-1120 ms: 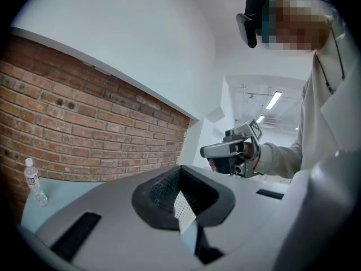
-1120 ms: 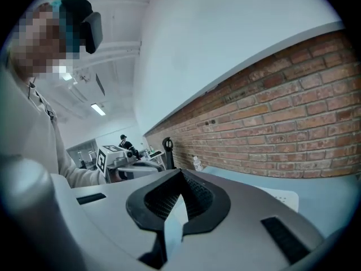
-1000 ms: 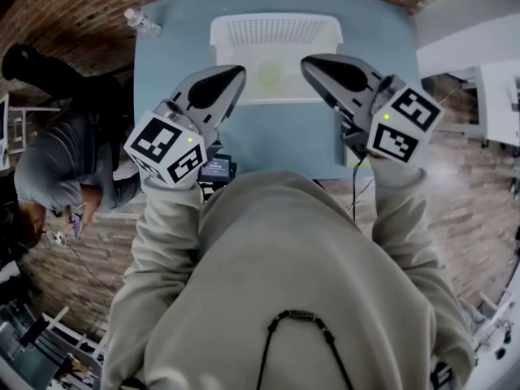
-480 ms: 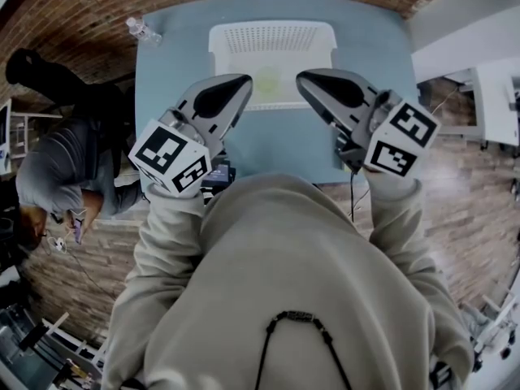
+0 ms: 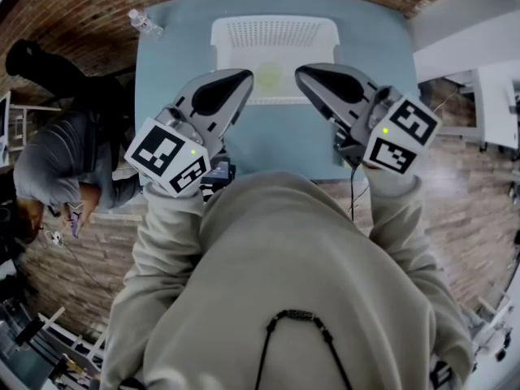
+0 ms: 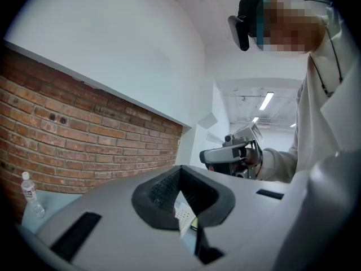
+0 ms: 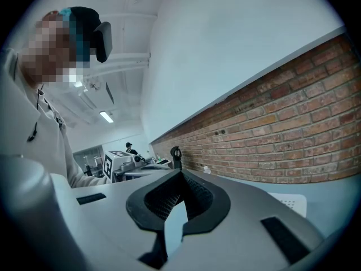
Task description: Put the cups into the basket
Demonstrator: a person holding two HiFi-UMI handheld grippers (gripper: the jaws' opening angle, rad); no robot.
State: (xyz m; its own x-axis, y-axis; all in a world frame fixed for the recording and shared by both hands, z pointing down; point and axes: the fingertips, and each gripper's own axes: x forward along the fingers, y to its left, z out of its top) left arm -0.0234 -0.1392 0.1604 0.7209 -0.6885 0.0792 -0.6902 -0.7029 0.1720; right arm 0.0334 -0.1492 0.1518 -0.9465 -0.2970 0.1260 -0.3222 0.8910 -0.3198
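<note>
We see the 2 grippers held above the blue table (image 5: 171,80), side by side with a gap between them. The left gripper (image 5: 245,76) has its fingers closed together, tip against tip, and nothing is between them. The right gripper (image 5: 299,71) is the same: fingers fully closed, holding nothing. The white basket (image 5: 276,32) stands just beyond both pairs of fingertips, on the far side of the table; in the head view the fingertips overlap its near edge. In it lies 1 pale green cup (image 5: 268,77) (we can make out only its round shape), which shows between the left fingertips and the right ones, touching neither. A clear bottle (image 5: 144,23) stands well to the left of the left fingers, at the table's far corner.
</note>
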